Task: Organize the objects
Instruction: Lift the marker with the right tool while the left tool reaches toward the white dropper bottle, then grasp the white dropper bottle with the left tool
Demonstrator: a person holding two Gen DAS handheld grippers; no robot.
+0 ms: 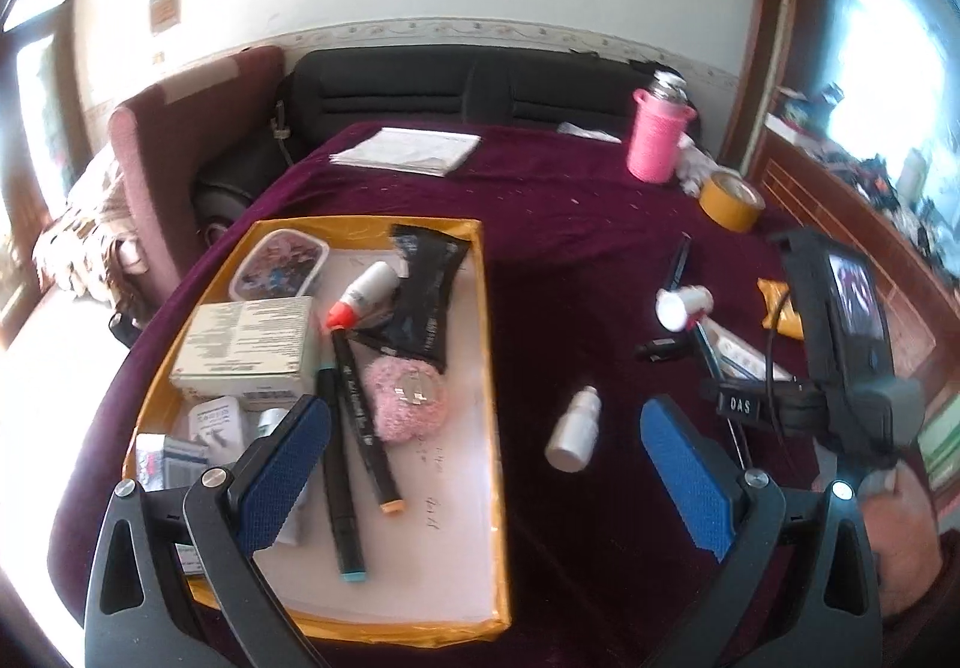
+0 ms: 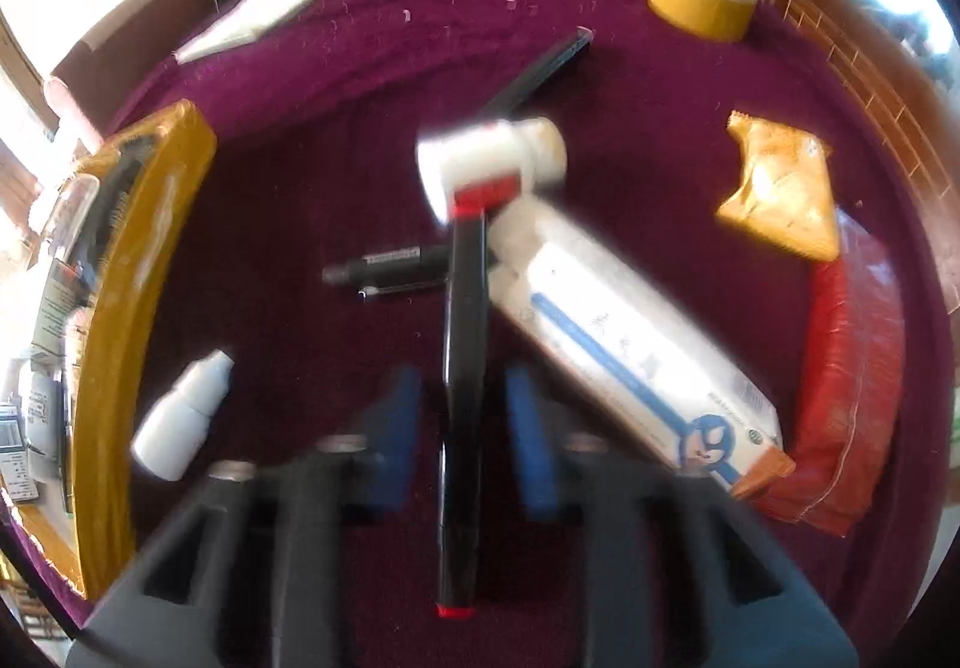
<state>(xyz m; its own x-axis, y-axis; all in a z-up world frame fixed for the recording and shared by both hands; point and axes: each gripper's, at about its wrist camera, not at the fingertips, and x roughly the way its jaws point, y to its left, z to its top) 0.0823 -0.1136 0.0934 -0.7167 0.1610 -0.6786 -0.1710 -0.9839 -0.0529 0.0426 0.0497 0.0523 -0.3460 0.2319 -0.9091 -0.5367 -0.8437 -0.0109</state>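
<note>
Your right gripper [image 2: 462,416] straddles a black marker [image 2: 462,368], pads narrowed either side but not clearly touching; the view is blurred. The marker lies on the purple cloth [image 2: 360,68], its far tip at a white bottle [image 2: 492,164]. Your left gripper [image 1: 480,464] hangs wide open, empty, over the tray's [image 1: 486,320] right wall. Step in hand: grasping the marker. Next, likely close, lift, carry left into the tray beside the other markers [image 1: 354,416].

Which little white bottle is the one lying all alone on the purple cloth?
Find the yellow-edged tray on the purple cloth. Just right of it lies a small white dropper bottle, touching nothing. The other white bottle farther back is fatter and lies among pens.
</note>
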